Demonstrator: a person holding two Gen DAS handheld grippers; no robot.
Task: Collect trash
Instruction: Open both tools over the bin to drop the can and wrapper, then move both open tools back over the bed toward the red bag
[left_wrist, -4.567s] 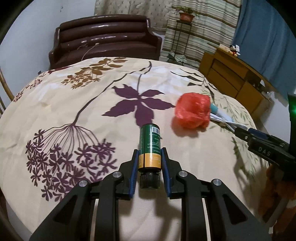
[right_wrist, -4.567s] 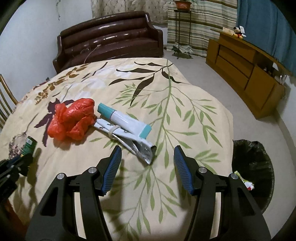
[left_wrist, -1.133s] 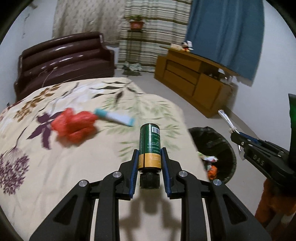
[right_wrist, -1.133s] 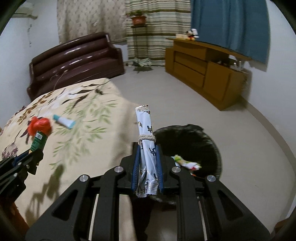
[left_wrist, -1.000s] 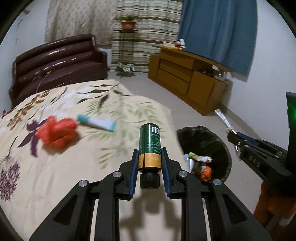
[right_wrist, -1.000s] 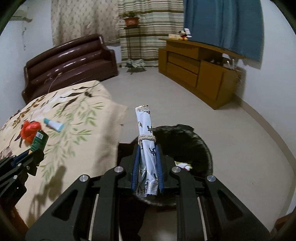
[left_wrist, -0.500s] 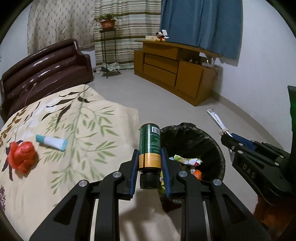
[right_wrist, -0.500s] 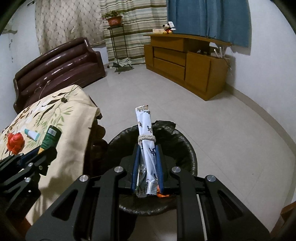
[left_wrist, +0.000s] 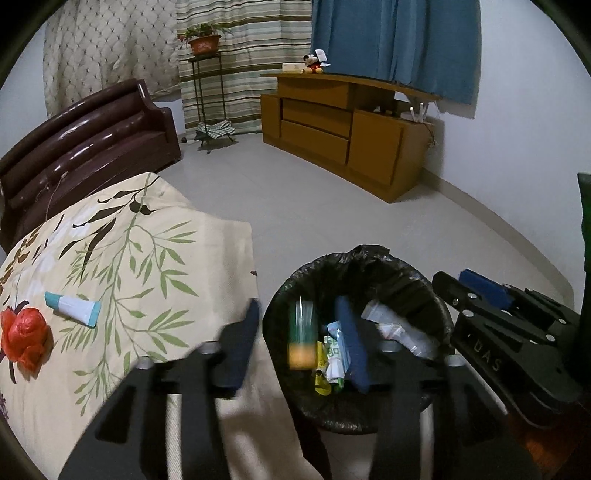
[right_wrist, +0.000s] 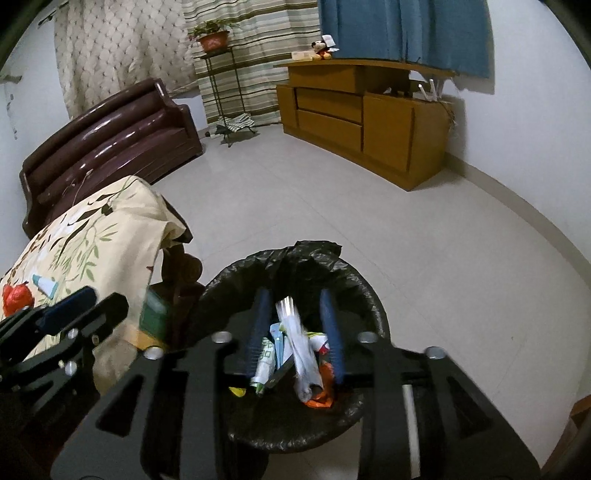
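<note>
Black liner plastic is rimming the trash bin (left_wrist: 369, 258), which is sitting on the floor directly beneath both pairs of jaws, so both releases are looking well aimed. The flowered bedspread (left_wrist: 129, 258) is lying off to the left of the left gripper (left_wrist: 299, 332), whose jaws are opening with the green and yellow bottle (left_wrist: 303, 334) blurring between them, seemingly free of the pads and dropping toward the bin's near left wall; judging by that spot, it could be clipping the rim and bouncing onto the floor. The right gripper (right_wrist: 295, 328) is opening its jaws too, and the silvery knotted wrapper (right_wrist: 299, 350) is hanging between them above the heap; being light and long, it could be snagging on a pad or draping over the liner. The red crumpled bag (left_wrist: 24, 338) and the teal-capped tube (left_wrist: 74, 308) are waiting on the bedspread, well left of both jaws.
</note>
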